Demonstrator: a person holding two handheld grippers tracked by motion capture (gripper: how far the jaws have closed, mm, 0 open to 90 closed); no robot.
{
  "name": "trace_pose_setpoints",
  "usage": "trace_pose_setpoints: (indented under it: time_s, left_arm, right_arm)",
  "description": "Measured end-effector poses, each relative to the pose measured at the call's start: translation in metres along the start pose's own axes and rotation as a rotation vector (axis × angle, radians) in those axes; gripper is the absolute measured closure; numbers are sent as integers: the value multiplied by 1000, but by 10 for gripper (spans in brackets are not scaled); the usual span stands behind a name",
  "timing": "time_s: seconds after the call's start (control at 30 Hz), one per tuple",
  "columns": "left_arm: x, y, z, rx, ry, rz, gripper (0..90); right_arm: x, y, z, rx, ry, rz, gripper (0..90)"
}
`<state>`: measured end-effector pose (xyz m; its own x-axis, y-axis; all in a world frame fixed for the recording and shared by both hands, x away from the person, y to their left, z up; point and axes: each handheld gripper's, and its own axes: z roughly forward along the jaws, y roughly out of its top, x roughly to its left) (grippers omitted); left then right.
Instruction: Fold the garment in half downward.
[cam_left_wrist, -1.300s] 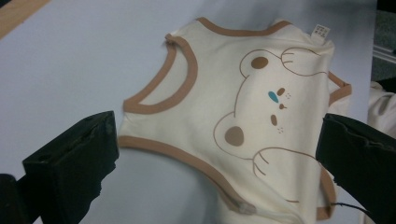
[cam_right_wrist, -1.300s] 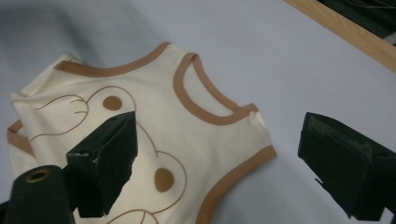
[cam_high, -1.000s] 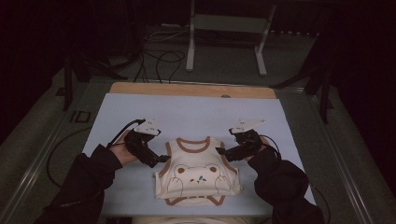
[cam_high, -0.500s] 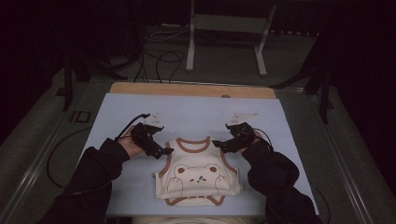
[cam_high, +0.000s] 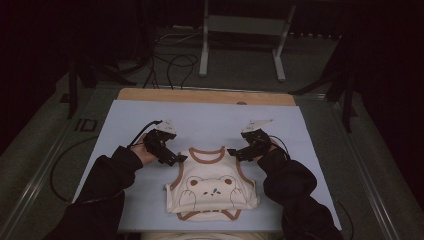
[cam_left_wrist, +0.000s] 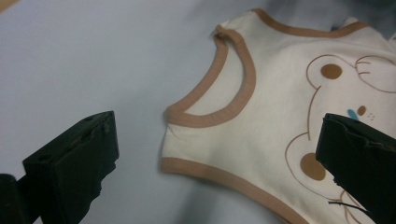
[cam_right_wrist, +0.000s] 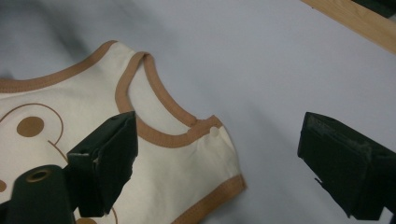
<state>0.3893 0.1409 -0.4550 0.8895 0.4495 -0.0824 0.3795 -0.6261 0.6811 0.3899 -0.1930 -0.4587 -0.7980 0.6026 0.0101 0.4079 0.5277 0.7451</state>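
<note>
Cream bear vest flat on blue-topped table

vest cut off at right edge, bear print partly hidden by gripper

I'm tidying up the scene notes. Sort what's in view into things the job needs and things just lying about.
In the job: cream vest with bear print; left gripper, open; right gripper, open; pale blue mat under it.

Just about: metal stand; floor cables; wooden table edge.

Vest was soft matt cream cloth, ribbed tan trim; surface smooth matt, wood far edge.
</note>
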Motion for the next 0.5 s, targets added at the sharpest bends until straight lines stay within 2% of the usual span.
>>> trace_pose_setpoints:
  time_s: [0.27,0.37,0.5]
  left_arm:
    - [5,-3,11,17,-5,-18,2]
    - [7,-5,16,25,-6,-15,2]
    - [11,-10,22,25,2,-33,2]
  right_arm:
    - [-4,-3,7,10,10,-7,125]
    - [-6,-5,10,14,13,7,125]
    - [-9,-7,16,29,22,23,131]
